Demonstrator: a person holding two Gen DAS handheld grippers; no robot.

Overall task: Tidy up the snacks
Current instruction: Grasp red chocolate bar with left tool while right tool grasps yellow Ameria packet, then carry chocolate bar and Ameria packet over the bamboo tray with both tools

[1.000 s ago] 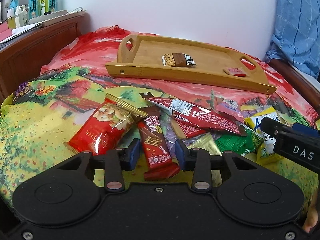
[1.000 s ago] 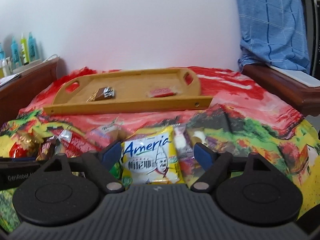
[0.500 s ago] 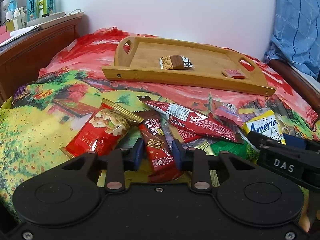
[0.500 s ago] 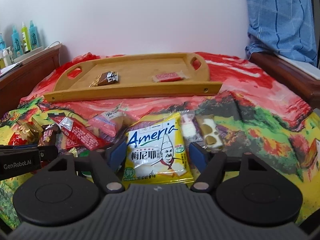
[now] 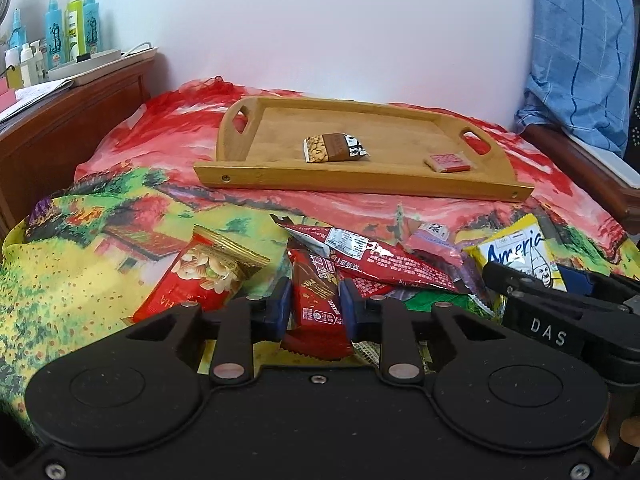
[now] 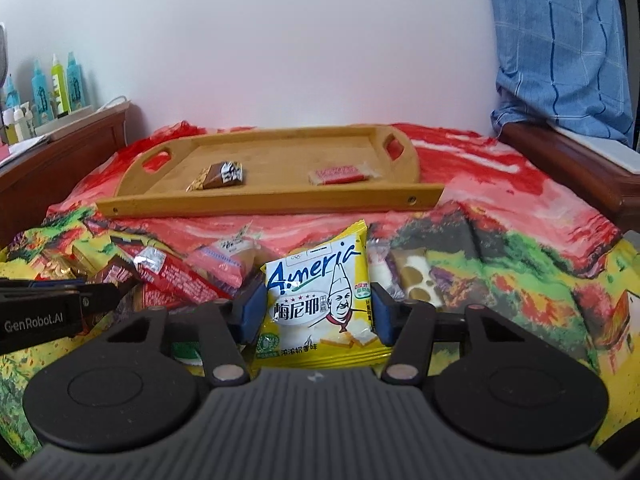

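Observation:
On the bedspread lies a pile of snack packets, and behind it a wooden tray (image 5: 360, 184) holds a peanut chocolate bar (image 5: 334, 148) and a small red packet (image 5: 448, 160). My left gripper (image 5: 315, 308) is closing, with both blue pads pressing on the sides of a dark red snack bar (image 5: 316, 292). My right gripper (image 6: 319, 312) is closing too, its pads against the two edges of a yellow "Ameria" packet (image 6: 320, 292). The same tray (image 6: 272, 200) shows in the right wrist view.
A red nut packet (image 5: 204, 276), a long red packet (image 5: 372, 256), a pink one (image 5: 432, 236) and a clear nougat packet (image 6: 416, 276) lie around the grippers. Bottles (image 5: 68, 28) stand on the wooden ledge at left. A blue cloth (image 5: 580, 52) hangs at right.
Both pairs of jaws have closed inward: the left onto the dark red bar, the right from wide apart to the yellow packet's edges. Neither hand has shifted much.

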